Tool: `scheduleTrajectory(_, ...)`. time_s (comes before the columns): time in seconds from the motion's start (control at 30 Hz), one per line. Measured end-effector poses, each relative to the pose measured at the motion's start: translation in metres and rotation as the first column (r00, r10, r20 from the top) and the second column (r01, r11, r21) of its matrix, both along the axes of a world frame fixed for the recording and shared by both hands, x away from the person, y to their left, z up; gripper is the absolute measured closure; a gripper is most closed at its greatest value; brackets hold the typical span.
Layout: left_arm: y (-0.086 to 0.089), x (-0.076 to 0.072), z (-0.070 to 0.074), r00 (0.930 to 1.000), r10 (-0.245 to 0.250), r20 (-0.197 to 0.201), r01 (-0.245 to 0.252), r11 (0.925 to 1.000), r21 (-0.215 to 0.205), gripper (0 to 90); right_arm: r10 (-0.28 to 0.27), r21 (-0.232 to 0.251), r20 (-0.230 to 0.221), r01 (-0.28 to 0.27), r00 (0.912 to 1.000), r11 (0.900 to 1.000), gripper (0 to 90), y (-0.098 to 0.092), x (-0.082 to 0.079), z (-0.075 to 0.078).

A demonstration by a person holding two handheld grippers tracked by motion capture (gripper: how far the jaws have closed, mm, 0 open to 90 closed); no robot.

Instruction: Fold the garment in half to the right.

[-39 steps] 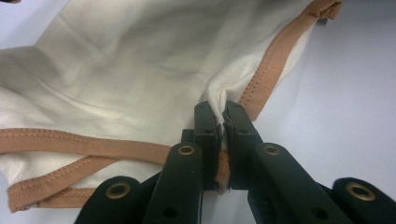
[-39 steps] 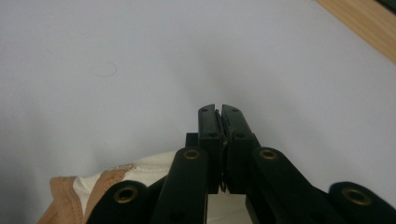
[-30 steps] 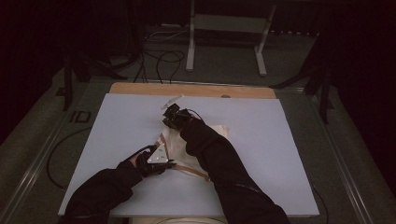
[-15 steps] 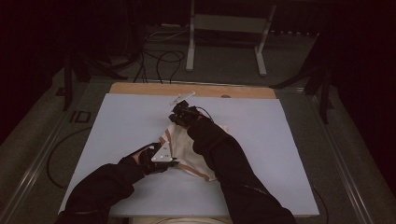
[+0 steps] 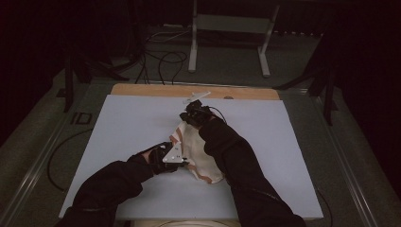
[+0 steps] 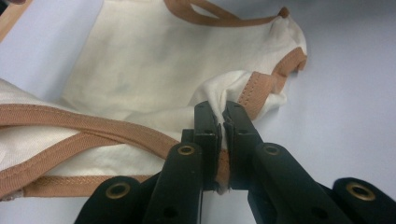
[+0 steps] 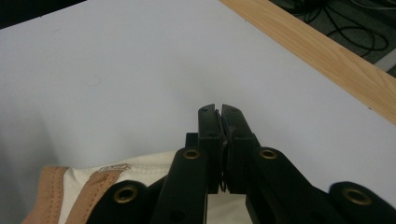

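A cream garment [image 5: 201, 153] with tan trim lies bunched near the middle of the white table [image 5: 123, 123]. My left gripper [image 5: 182, 160] is at its near left edge. In the left gripper view the jaws [image 6: 223, 109] are shut on a fold of the garment [image 6: 140, 60] beside the tan hem. My right gripper [image 5: 186, 119] is at the garment's far end, raised a little off the table. In the right gripper view its jaws [image 7: 219, 109] are pressed together, with the garment [image 7: 84, 186] hanging from under them.
A wooden strip [image 5: 142, 90] runs along the table's far edge and also appears in the right gripper view [image 7: 327, 60]. Cables [image 5: 161, 59] and a metal stand [image 5: 227, 28] sit on the floor beyond it. Bare white table [image 7: 116, 60] lies around the garment.
Both grippers have moved to the right and risen slightly, carrying the garment's ends with them. The garment now stretches between them, farther right on the table.
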State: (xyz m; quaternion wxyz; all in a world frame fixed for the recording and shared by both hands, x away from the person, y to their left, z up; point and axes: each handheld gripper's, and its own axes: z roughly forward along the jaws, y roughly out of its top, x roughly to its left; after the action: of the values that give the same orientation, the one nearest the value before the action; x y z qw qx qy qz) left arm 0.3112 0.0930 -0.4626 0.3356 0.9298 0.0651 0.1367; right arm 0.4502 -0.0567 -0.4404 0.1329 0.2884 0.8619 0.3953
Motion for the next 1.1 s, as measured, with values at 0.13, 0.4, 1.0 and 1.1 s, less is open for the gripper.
scheduleTrajectory(0.13,-0.007,0.001,0.001,0.9999,-0.014,0.002,0.014,0.9998,0.012,86.6,-0.013,0.012,0.002,0.013,0.9999,1.0,88.5,-0.01,-0.001,0.001)
scheduleTrajectory(0.4,-0.026,0.004,0.0,0.9988,-0.048,-0.004,0.048,0.9986,0.022,86.6,-0.036,0.023,0.0,0.036,0.9993,0.999,88.5,-0.035,-0.003,-0.001)
scheduleTrajectory(1.0,-0.065,0.014,-0.003,0.9929,-0.108,-0.051,0.11,0.9924,0.054,86.5,-0.091,0.052,-0.009,0.092,0.9958,0.994,88.4,-0.077,-0.006,-0.01)
scheduleTrajectory(1.1,-0.07,0.015,-0.005,0.9917,-0.113,-0.061,0.117,0.9914,0.059,86.5,-0.101,0.051,-0.01,0.102,0.9948,0.993,88.4,-0.085,-0.007,-0.013)
